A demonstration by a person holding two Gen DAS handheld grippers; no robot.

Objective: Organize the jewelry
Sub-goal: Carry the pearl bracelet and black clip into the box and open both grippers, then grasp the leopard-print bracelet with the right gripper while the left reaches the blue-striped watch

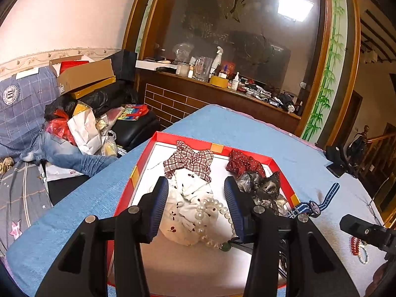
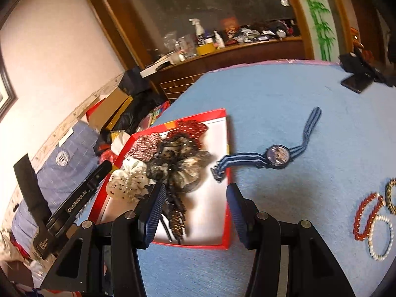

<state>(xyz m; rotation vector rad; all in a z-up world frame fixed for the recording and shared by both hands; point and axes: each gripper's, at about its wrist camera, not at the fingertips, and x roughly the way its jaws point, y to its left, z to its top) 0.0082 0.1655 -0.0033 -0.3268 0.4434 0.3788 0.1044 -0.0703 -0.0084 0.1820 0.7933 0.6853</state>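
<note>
Blue table (image 2: 284,104), red box (image 1: 281,170) at centre; our left hand-held gripper (image 1: 196,209) gapes over pearls (image 1: 205,222), right hand-held gripper (image 2: 195,210) open, both empty

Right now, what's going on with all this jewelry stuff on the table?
A person with a gripper in each hand is sorting jewelry into a red box. The left gripper hangs open over a pearl necklace lying on the hair scrunchies inside. The right gripper is open and empty. A striped watch and bead bracelets lie outside on the blue tablecloth.
</note>
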